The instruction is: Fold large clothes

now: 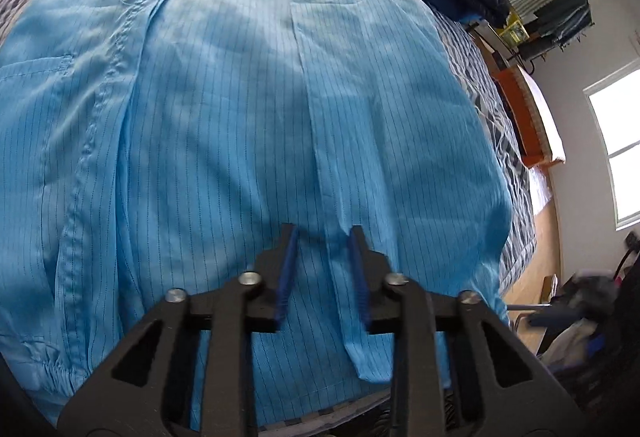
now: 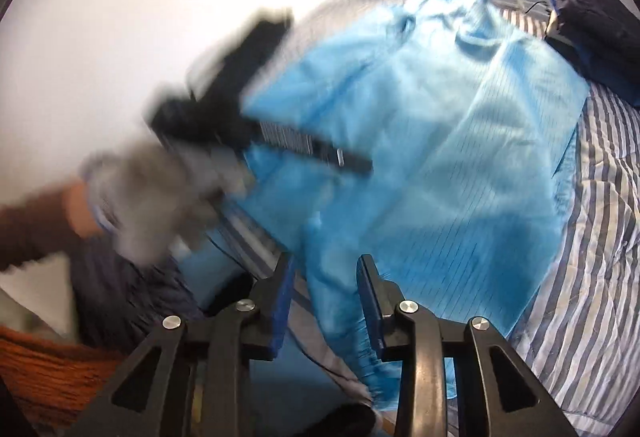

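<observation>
Over the blue garment point(image 1: 240, 117) | left hand-held gripper point(image 1: 322, 233) released, placket between pads | right hand-held gripper point(image 2: 326, 263) released over sleeve; only right view shows gloved hand point(image 2: 160, 205)

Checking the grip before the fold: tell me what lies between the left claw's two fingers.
In the left wrist view, the left claw is open; between its fingers lies only the light blue garment, its front placket strip running through the gap.
</observation>
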Demonstrator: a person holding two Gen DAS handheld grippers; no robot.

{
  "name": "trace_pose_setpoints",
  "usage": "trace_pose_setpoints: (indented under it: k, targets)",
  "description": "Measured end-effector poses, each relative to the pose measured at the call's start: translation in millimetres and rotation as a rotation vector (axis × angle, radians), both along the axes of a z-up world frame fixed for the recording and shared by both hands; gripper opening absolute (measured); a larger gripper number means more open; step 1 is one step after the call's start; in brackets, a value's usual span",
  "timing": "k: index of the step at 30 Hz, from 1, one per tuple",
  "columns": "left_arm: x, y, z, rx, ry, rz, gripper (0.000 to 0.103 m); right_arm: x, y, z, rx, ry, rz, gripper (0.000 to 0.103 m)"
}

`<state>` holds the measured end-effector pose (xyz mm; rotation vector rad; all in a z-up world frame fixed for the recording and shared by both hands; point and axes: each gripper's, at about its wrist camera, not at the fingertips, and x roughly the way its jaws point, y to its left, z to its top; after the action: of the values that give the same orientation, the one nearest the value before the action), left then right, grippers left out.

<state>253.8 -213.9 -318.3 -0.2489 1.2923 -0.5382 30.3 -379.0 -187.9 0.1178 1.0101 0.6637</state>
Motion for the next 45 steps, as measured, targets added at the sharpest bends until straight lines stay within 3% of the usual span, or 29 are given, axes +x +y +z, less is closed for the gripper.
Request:
trace_pose_setpoints:
  k: [3,5,9,11,14,15,19,24,27,29,31,32,33,38,41,45]
  targets:
    - [-1.8,-0.4,-0.4,-0.003,0.003,-0.008,0.014,10.6,-33.5,12.9,0.070,-0.038,-0.119,0.041]
    - [-3.6,-2.8,-1.2,0.003,-0.003,-0.017,0.006,21.4,-52.4,10.0,0.091,-0.030,-0.213,0.041]
    - [-7.4,-6.3,-2.0,0.021,-0.021,-0.029,0.003,56.5,-95.8,-13.0,0.085,0.065,-0.444,0.042]
    - [-8.7,-6.0,-2.5,0.017,-0.018,-0.028,0.003,72.8,-109.8,-24.5,0.068,0.109,-0.516,0.038]
    - [-9.3,-5.2,-0.8,0.005,-0.014,-0.013,0.003,95.0,-127.6,-40.7,0.124,0.175,-0.605,0.038]
    - [-9.2,-3.3,-1.1,-0.006,-0.001,0.000,0.005,99.9,-130.0,-43.5,0.134,0.182,-0.617,0.038]
    - [-6.3,3.9,-2.2,-0.078,0.045,0.032,0.036,127.4,-134.7,-51.0,0.098,0.189,-0.642,0.038]
    - [-2.5,1.6,-2.6,-0.101,0.054,0.038,0.036,143.7,-139.8,-73.1,0.135,0.258,-0.668,0.038]
    - [-0.6,-3.1,-3.7,-0.084,0.051,0.029,0.003,152.3,-141.0,-80.0,0.127,0.274,-0.680,0.038]
    - [-2.4,-4.7,-3.0,-0.076,0.038,0.021,0.003,155.4,-140.5,-84.0,0.132,0.285,-0.682,0.038]
    - [-6.1,-7.9,1.2,-0.057,0.007,0.002,0.000,159.5,-139.8,-87.4,0.150,0.286,-0.677,0.026]
    - [-8.2,-9.0,3.2,-0.053,-0.005,-0.008,0.000,160.6,-139.0,-87.6,0.153,0.284,-0.668,0.010]
    - [-10.0,-10.1,4.4,-0.049,-0.013,-0.015,0.000,162.6,-137.0,-87.2,0.146,0.278,-0.659,0.002]
    - [-21.3,-14.4,5.2,-0.039,-0.018,-0.042,0.000,169.2,-134.0,-81.4,0.040,0.228,-0.672,0.000]
    - [-26.8,-20.5,2.6,-0.032,-0.016,-0.063,0.000,169.1,-145.3,-83.4,0.038,0.240,-0.731,0.000]
    - [-29.9,-22.9,5.3,-0.032,-0.032,-0.067,0.000,172.1,-140.3,-80.3,-0.002,0.213,-0.711,0.000]
